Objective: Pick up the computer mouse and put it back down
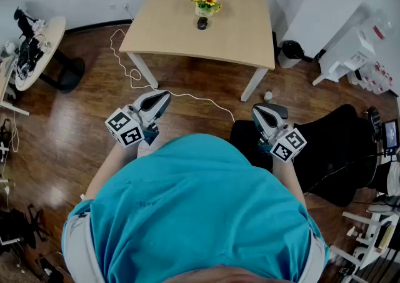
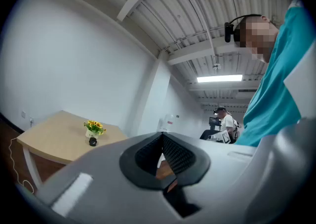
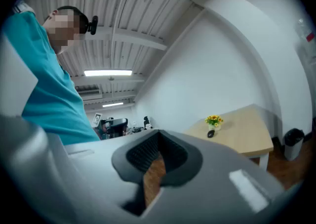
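Held level, left gripper (image 1: 161, 99) and right gripper (image 1: 267, 112) apart, jaws together, nothing between them

The person wears a teal short-sleeved shirt (image 1: 200, 213); the grey left gripper (image 1: 161, 98) and right gripper (image 1: 270, 112) each bear a black-and-white marker cube (image 1: 125, 127).

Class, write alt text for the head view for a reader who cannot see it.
Seen from above, a person in teal holds the left tool and right tool, both empty, over a wooden floor. Ahead, a wooden table bears a black computer mouse next to potted yellow flowers.
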Tool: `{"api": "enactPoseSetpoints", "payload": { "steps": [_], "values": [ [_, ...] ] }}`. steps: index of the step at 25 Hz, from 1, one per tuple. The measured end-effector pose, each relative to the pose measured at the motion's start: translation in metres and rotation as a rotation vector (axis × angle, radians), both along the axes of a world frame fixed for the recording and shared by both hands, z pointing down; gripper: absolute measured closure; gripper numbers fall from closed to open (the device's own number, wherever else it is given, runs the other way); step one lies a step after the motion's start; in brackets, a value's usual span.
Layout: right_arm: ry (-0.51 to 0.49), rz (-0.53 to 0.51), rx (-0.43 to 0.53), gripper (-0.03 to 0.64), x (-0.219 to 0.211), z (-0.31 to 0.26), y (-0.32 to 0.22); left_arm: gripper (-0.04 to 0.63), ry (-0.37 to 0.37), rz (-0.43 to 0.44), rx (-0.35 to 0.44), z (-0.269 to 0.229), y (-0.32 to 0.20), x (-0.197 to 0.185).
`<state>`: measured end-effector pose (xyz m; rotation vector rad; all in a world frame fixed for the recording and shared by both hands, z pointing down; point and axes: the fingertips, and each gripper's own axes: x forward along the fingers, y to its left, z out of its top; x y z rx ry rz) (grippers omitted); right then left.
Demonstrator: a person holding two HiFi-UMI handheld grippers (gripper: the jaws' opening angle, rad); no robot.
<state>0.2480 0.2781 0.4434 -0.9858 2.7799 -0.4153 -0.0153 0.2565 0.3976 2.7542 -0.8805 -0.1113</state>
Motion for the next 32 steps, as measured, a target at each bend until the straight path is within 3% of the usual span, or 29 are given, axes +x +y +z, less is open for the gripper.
{"api": "enactPoseSetpoints", "payload": {
  "steps": [6,10,14,17,24,28,32],
  "values": [
    [0.021,-0.034,-0.033,0.614,0.021,0.020,-0.014,0.592,-0.011,0.003,-0.033,0.010,-0.002,0.030],
    [0.008,-0.062,-0.059,0.614,-0.003,0.031,-0.038,0.592,-0.032,-0.013,-0.040,0.016,-0.014,0.009],
    [0.044,-0.074,-0.068,0.612,-0.047,0.036,-0.075,0.592,-0.004,-0.020,-0.039,0.027,-0.052,-0.032],
    [0.076,-0.028,-0.073,0.607,-0.084,0.026,-0.115,0.592,0.005,0.027,-0.011,0.027,-0.090,-0.068],
    [0.100,0.118,-0.125,0.578,-0.135,0.013,-0.219,0.592,-0.053,0.168,0.020,0.036,-0.202,-0.122],
    [0.094,0.182,-0.180,0.560,-0.135,0.022,-0.258,0.592,-0.044,0.213,-0.014,0.051,-0.257,-0.124],
    [0.098,0.229,-0.243,0.537,-0.109,0.047,-0.287,0.592,-0.047,0.235,-0.034,0.063,-0.302,-0.101]
  ]
}}
